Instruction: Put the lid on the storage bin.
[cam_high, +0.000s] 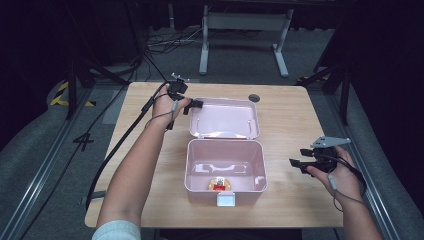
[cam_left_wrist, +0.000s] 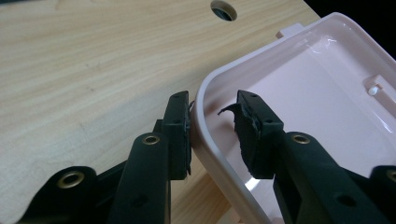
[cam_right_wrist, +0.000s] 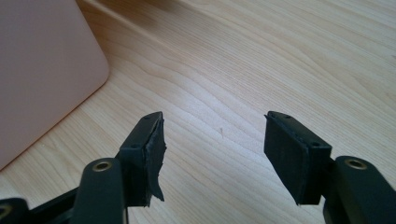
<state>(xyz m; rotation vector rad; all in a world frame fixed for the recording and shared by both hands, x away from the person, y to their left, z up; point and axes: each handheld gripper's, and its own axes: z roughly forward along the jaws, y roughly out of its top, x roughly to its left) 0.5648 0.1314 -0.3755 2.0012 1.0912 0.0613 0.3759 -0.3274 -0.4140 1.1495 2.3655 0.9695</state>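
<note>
A pale pink box (cam_high: 187, 167) stands open at the table's middle, its lid (cam_high: 225, 117) lying back flat. In it sits a small red and yellow thing (cam_high: 220, 184). My left gripper (cam_high: 195, 105) is at the lid's left corner. In the left gripper view the lid's rim (cam_left_wrist: 205, 88) stands between the jaws of the left gripper (cam_left_wrist: 212, 100): the outer pad touches it, and a narrow gap shows at the inner pad. Right of the box my right gripper (cam_high: 296, 163) rests open and holds nothing. Its open jaws (cam_right_wrist: 214, 116) hang over bare wood beside the box wall (cam_right_wrist: 42, 70).
The wooden table (cam_high: 290, 120) has a round cable hole (cam_high: 254, 97) behind the lid. A white latch (cam_high: 226, 200) juts from the box's front. Cables trail off the table's left edge, and a desk frame (cam_high: 245, 30) stands on the floor beyond.
</note>
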